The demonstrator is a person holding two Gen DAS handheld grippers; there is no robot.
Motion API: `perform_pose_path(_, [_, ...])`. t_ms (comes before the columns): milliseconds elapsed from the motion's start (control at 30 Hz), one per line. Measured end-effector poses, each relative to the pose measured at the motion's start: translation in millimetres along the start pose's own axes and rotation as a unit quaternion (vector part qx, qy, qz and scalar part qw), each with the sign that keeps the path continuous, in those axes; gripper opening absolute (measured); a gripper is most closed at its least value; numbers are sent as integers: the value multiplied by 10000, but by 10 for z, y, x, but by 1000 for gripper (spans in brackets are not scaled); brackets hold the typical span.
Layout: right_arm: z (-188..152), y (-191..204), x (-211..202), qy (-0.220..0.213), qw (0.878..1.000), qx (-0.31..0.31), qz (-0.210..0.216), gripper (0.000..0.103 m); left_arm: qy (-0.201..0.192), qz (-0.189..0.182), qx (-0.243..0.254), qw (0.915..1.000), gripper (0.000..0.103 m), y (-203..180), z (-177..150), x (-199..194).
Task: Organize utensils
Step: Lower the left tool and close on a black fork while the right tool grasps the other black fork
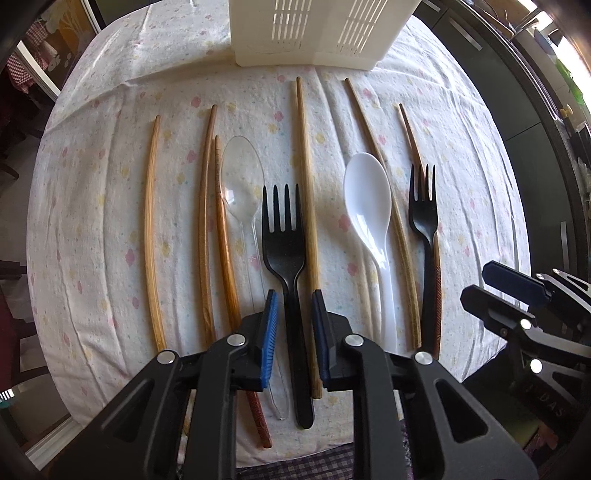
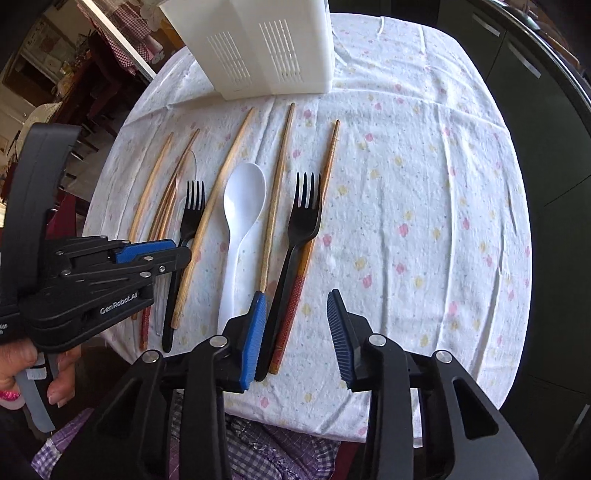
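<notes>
On a round table under a floral tablecloth [image 1: 110,258], the utensils lie in a row with their handles toward the near edge, and a white slotted caddy [image 1: 314,33] stands at the far side.

Going left to right in the left wrist view: three bare chopsticks, the outermost [image 1: 149,236] lying alone; a clear plastic spoon [image 1: 242,173]; then the left black fork [image 1: 284,236], its handle running between the fingers of the left gripper [image 1: 295,314]. That gripper stands narrow over the handle, with a sliver of cloth showing on each side, so the pads do not yet press on it. A light wooden chopstick [image 1: 308,206] lies just beside the fork on its right, partly behind the right pad.

Further right come a white spoon [image 1: 367,195], another chopstick, and the right black fork [image 2: 306,218], which overlaps a red-ended chopstick [image 2: 291,310]. The right gripper [image 2: 297,339] hangs partly open; its left pad sits against or just over this fork's handle, and nothing is clamped.

To close well, the left gripper should probably shift slightly left, so its right pad clears the neighbouring chopstick and catches the fork alone. The right gripper looks off-centre: it likely needs to move left until the fork's handle lies midway between the pads, and the red-ended chopstick underneath could come up with it. Flat, thin handles may slip, so a grip square across the handle seems safest before lifting toward the caddy.
</notes>
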State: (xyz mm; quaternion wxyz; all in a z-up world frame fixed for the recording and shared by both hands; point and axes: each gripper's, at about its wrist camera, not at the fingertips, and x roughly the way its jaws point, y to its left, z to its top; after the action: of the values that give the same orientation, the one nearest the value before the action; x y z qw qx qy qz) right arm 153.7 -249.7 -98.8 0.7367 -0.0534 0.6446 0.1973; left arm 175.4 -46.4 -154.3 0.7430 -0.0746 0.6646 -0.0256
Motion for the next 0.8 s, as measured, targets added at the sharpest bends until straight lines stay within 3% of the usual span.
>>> perform_pose_path(367, [352,110,370,608,9978,238,127,21,15,-92,56,9999,17,114,-12,32])
perform_pose_path(800, [613,371,607,833,9954,271,-394,17,-7,-94,153,9998,17,44,-42,2])
